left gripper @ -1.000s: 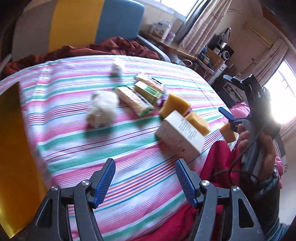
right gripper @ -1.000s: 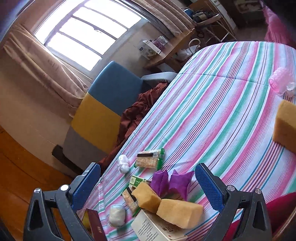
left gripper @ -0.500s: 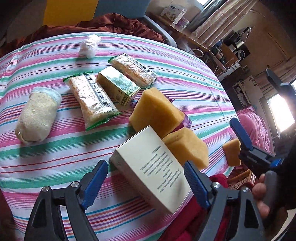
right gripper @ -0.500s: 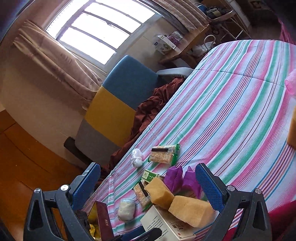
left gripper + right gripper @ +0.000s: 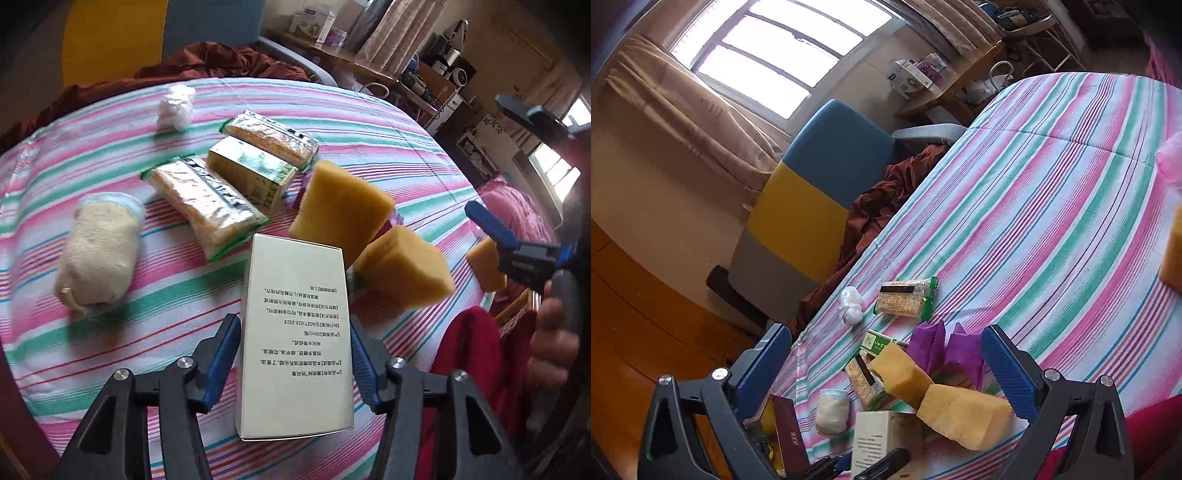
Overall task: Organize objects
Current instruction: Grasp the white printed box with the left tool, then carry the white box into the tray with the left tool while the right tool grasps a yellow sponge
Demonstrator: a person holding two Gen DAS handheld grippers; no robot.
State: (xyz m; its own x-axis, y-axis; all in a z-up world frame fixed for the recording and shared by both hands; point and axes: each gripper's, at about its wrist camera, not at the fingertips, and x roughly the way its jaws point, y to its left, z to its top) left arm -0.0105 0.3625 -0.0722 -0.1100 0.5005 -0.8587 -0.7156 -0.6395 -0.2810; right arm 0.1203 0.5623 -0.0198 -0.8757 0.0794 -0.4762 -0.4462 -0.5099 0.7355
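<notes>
While its near end is cut off behind the jaws, white box (image 5: 297,332) points lengthwise up the frame | left gripper (image 5: 293,363) holds it | right gripper (image 5: 886,373) jaws wide, holding nothing.

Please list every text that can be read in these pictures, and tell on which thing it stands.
"Q/AOZT-023-2023", as far as it reads: white box, upside down, among Chinese lines too small to read.
Green box: print blurred, unreadable.
Near snack packet and far snack packet: blurred.
Dark red box: gold mark too small.

Glossy cardboard box (image 5: 295,328), porous sponges (image 5: 341,210), striped woven cloth (image 5: 369,122).
</notes>
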